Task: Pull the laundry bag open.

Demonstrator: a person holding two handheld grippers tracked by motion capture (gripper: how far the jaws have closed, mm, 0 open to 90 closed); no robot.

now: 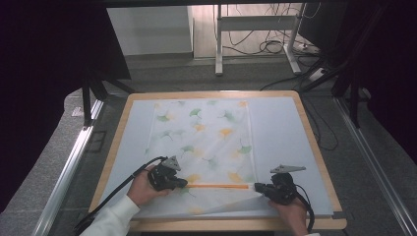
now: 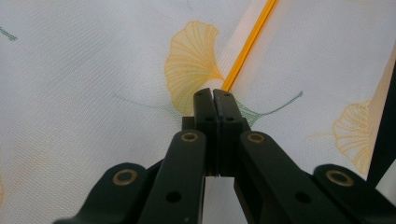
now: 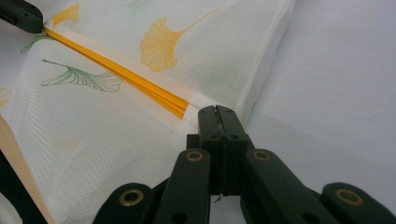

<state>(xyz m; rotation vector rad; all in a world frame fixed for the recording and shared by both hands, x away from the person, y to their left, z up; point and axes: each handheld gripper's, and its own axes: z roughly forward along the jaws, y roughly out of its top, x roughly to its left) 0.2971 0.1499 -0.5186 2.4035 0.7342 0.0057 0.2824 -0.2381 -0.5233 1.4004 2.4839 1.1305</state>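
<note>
Your cloth (image 1: 204, 142), a thin white piece printed with ginkgo leaves, lies spread along the middle of the table (image 1: 314, 147), its far end flat and its near end lifted into a fold. The orange hem (image 1: 219, 186) marks that near edge, and you hold it stretched in a straight line just above the cloth, which reads as the start of folding the near end over toward the far one. Your left gripper (image 1: 183, 183) has its jaws closed on the cloth at the left end of the hem; in the left gripper view the two black tips (image 2: 213, 100) meet with no gap and the hem (image 2: 250, 42) runs away from them. Your right gripper (image 1: 256, 187) pinches the right corner the same way, jaws pressed together on the fabric just beside where the orange hem (image 3: 116, 72) ends, as the right gripper view shows. Holding both ends at once keeps the edge taut and level, so the fold should land square rather than skewed. Beneath the hem, toward you, the lifted cloth slopes down to the table's near rim, so it is hanging from your grip, not resting. Beyond the table stand a desk frame (image 1: 255, 29) and loose cables (image 1: 275, 46) on the floor.
</note>
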